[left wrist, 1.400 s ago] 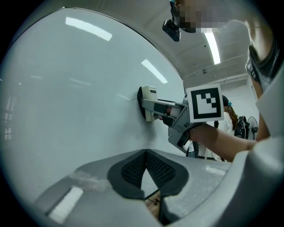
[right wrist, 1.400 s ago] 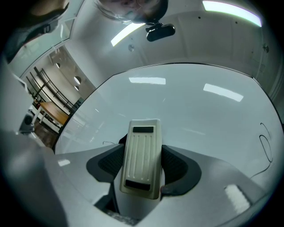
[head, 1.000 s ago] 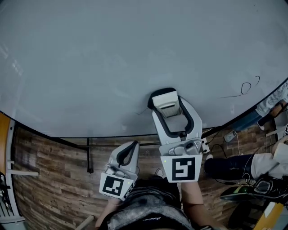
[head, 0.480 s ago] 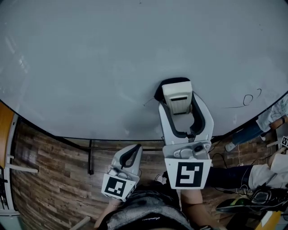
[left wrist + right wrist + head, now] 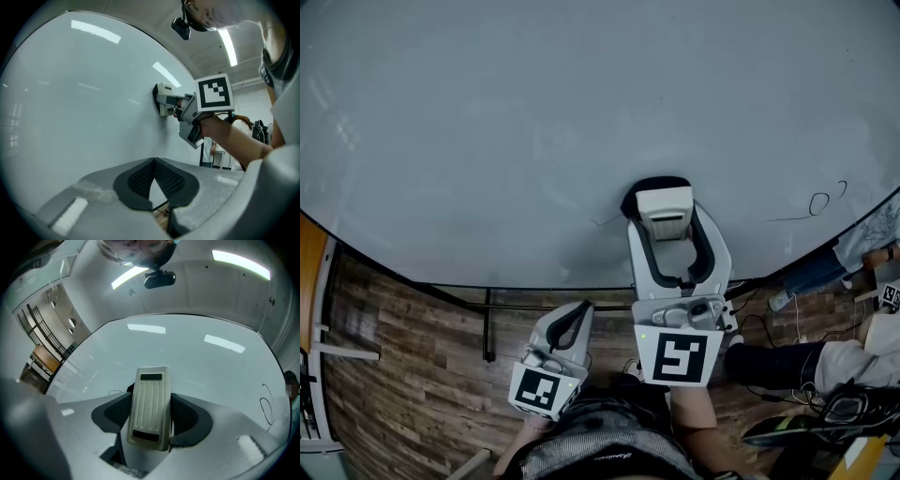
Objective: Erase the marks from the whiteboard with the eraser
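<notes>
The whiteboard point(image 5: 487, 122) fills the upper head view. A cream ribbed eraser point(image 5: 664, 204) is pressed flat against it near its lower edge, with my right gripper point(image 5: 664, 219) shut on it. In the right gripper view the eraser point(image 5: 149, 413) sits between both pads. A short thin stroke point(image 5: 605, 222) lies just left of the eraser. Loops and a line point(image 5: 818, 202) are drawn at the far right, also visible as loops point(image 5: 267, 404) in the right gripper view. My left gripper point(image 5: 577, 312) hangs lower, off the board, shut on nothing, with its pads point(image 5: 140, 177) meeting at the tip.
Under the board's dark lower frame point(image 5: 487, 295) lies a wooden plank floor point(image 5: 403, 375). A person's legs point(image 5: 806, 352) and cables point(image 5: 853, 403) are at the lower right. An orange panel point(image 5: 307, 272) shows at the left edge.
The right gripper has slid the eraser a little to the right along the board, away from the short stroke. The left gripper has stayed where it was.
</notes>
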